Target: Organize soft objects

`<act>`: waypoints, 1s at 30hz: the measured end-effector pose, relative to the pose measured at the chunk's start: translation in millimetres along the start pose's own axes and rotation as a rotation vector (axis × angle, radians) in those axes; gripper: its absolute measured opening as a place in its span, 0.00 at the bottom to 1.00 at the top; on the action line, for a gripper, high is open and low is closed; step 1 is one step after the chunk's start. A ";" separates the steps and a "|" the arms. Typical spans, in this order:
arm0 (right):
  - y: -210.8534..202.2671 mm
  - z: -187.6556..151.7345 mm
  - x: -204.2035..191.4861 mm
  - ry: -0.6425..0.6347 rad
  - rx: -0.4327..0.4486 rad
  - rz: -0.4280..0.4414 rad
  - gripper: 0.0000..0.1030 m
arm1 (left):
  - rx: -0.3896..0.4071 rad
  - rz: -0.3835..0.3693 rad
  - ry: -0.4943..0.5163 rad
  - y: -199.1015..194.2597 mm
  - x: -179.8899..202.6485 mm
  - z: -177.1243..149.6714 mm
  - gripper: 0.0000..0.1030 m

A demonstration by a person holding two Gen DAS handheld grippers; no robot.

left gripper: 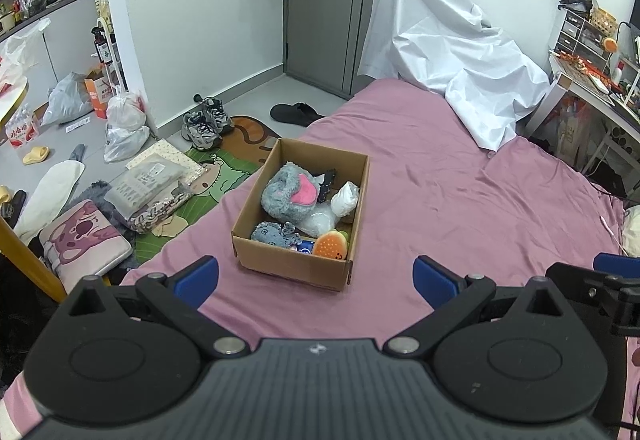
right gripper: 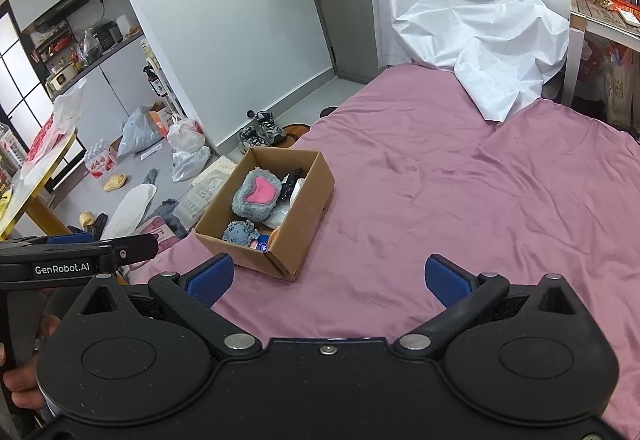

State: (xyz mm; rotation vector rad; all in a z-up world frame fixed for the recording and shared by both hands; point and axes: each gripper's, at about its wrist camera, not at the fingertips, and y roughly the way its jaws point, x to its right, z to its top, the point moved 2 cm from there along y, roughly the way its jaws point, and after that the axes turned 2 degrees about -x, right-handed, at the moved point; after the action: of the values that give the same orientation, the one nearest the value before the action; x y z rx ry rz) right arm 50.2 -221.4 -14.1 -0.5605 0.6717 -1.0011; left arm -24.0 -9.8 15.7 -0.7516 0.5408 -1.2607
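I find my left tongs (left gripper: 316, 278) spread wide, blue pads (left gripper: 198, 280) far apart, gripping nothing and touching nothing; they hang above the pink bedsheet (left gripper: 460, 200) just short of the cardboard box (left gripper: 292, 266). My right tongs (right gripper: 328, 280) are likewise fully released, pads (right gripper: 446, 280) well separated and bare, hovering over the same sheet with the box (right gripper: 304, 216) ahead and to the left. In the right wrist view the left tongs' body (right gripper: 80, 254) shows at the left edge, marked "GenRobot.AI". The box stands open on the bed near its floor-side edge. Inside it lie the soft objects: a large grey plush with a pink heart-shaped patch (left gripper: 290, 196) toward the back, a small grey plush (left gripper: 276, 234) at the front left corner, an orange burger-like plush (left gripper: 330, 245) at the front right corner, and white plastic-wrapped bundles (left gripper: 340, 206) along the right wall. A dark item (left gripper: 326, 182) sits behind the large plush; I cannot identify it. A white sheet (left gripper: 448, 52) is draped over something at the far end of the bed.
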 end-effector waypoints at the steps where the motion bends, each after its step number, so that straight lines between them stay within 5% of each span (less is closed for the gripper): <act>1: -0.5 -0.1 -0.3 0.001 0.001 0.000 1.00 | 0.000 0.000 -0.002 -0.4 -0.6 -0.5 0.99; 30: -7.8 5.5 -9.1 -0.016 0.023 -0.002 1.00 | 0.004 0.002 -0.001 -11.8 -14.1 -0.7 0.99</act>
State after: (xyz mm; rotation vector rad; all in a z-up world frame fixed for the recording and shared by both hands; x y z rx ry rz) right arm 46.4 -216.0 -2.6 -0.5481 0.6448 -1.0038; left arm -35.4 2.3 23.6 -0.7479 0.5375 -1.2587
